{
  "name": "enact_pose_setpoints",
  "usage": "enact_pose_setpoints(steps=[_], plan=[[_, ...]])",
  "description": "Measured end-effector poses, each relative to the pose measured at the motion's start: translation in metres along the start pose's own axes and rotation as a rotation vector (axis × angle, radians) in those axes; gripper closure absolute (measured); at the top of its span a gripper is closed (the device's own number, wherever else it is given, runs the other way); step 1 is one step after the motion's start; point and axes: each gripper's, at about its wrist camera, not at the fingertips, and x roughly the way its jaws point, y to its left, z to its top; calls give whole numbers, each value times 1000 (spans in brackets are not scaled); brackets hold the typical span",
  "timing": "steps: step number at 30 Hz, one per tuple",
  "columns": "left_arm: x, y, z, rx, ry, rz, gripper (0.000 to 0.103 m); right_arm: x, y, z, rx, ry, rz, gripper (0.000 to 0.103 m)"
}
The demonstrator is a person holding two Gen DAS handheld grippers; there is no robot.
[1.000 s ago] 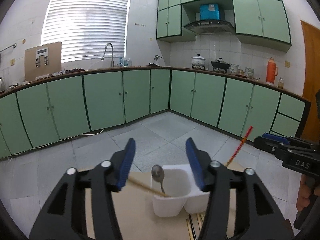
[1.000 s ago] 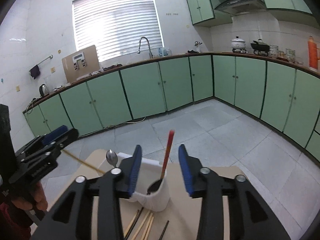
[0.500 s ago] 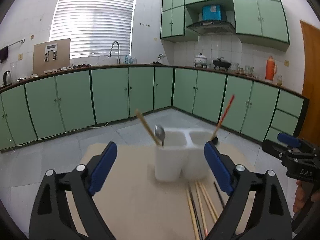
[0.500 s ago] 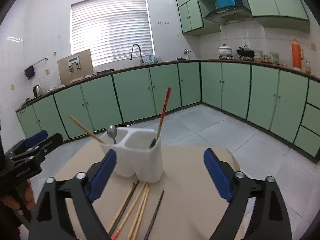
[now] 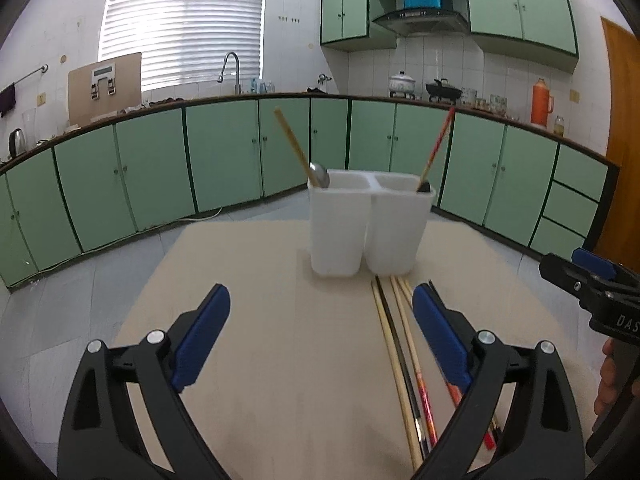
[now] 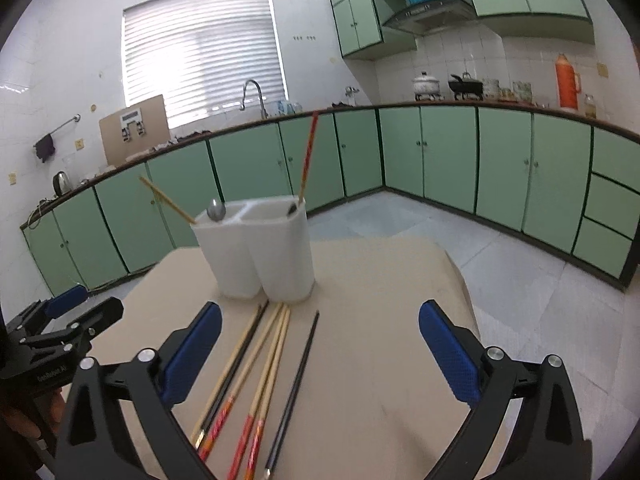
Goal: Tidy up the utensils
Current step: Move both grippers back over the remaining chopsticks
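Note:
A white two-compartment holder (image 5: 368, 228) (image 6: 260, 252) stands on the beige table (image 5: 260, 340). Its left compartment holds a wooden chopstick (image 5: 290, 140) and a metal spoon (image 5: 320, 176). A red chopstick (image 5: 438, 142) leans in the right compartment beside a dark utensil tip. Several loose chopsticks (image 5: 400, 352) (image 6: 256, 360) lie in front of the holder, with a black one (image 6: 298, 376) slightly apart. My left gripper (image 5: 320, 296) hovers short of the holder, its jaws opening with nothing between them. My right gripper (image 6: 320, 310) is over the loose chopsticks, jaws opening, gripping nothing.
Green kitchen cabinets (image 5: 224, 152) line the walls beyond a tiled floor (image 6: 500, 248). The table's far edge lies just behind the holder, and its right edge (image 6: 460, 272) drops to the floor. A hand (image 5: 608, 376) holds the right gripper's handle.
Both grippers drew back from the holder and sank toward the table. Their jaws spread wide, leaving the wooden and red chopsticks standing in the compartments.

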Motion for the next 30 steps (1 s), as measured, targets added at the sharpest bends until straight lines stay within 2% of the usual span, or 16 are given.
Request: enact_pose_setpoints(steps=[11,17,20,26,28,30], plan=[[-13,-7,-32,27,61,5,13,-10,2,-45,-36,117,-47,7],[-16,-7,-44,15,94,10,13,-13,4,-67,-48,190,-57,17],[-19,-7,-49,21,96,22,13,-16,6,-78,-36,213,-61,23],[-25,-9,-54,23,100,26,13,-19,22,-94,-23,251,-36,48],[-28,-9,-54,26,96,27,13,-18,29,-99,-25,266,-31,60],[-29,-9,-54,24,93,27,13,-16,35,-104,-42,284,-21,66]])
